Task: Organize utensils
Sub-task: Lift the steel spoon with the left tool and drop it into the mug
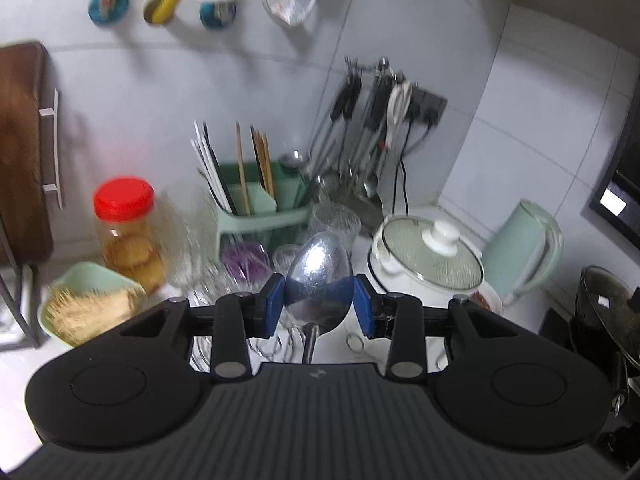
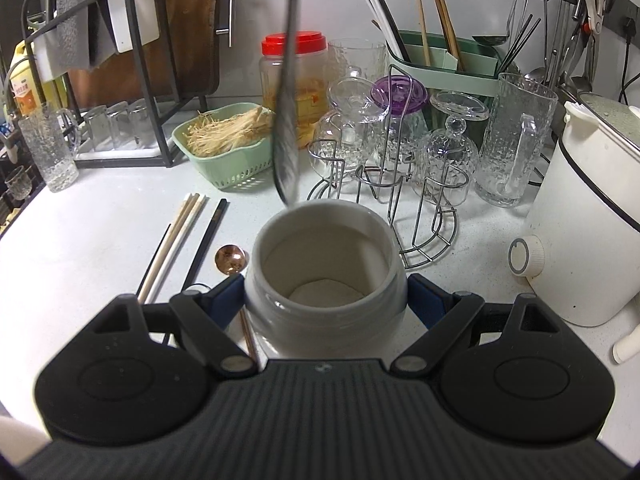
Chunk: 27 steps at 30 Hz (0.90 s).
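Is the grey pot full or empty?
Empty, mostly: the grey pot shows bare walls and bottom. The spoon hangs above its rim, not inside yet.

The polished steel spoon shone like a mirror, finely scratched across its bowl. The grey ceramic jar was glossy outside, chalky matt within. The speckled white bench looked smooth and faintly sheened. The copper-toned metal spoon gleamed, beside satiny wood and plastic chopsticks.
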Each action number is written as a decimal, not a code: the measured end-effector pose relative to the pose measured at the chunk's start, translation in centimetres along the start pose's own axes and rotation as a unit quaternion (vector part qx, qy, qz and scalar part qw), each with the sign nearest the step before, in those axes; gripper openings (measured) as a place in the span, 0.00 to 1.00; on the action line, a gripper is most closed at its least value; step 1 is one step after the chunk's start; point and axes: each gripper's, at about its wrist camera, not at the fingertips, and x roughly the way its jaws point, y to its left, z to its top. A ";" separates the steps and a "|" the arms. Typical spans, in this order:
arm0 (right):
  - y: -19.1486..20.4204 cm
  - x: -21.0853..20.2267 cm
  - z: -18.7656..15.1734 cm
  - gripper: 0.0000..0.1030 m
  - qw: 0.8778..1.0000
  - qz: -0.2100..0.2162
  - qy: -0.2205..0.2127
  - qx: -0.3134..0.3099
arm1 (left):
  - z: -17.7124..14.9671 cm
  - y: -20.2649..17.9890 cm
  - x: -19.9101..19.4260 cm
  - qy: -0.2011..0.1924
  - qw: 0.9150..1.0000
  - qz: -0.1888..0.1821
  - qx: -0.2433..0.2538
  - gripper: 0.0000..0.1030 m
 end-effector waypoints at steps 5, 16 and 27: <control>-0.1 0.0 -0.1 0.87 1.000 0.000 -0.002 0.002 | -1.2 0.3 1.7 0.044 0.999 -0.002 -0.002 0.41; 0.0 -0.1 -0.2 0.87 1.000 0.002 -0.006 -0.001 | -2.5 1.0 4.4 0.141 0.990 -0.004 -0.001 0.41; -0.1 -0.2 -0.3 0.87 1.000 0.004 -0.011 -0.003 | -4.0 1.4 6.2 0.215 0.977 0.006 0.007 0.41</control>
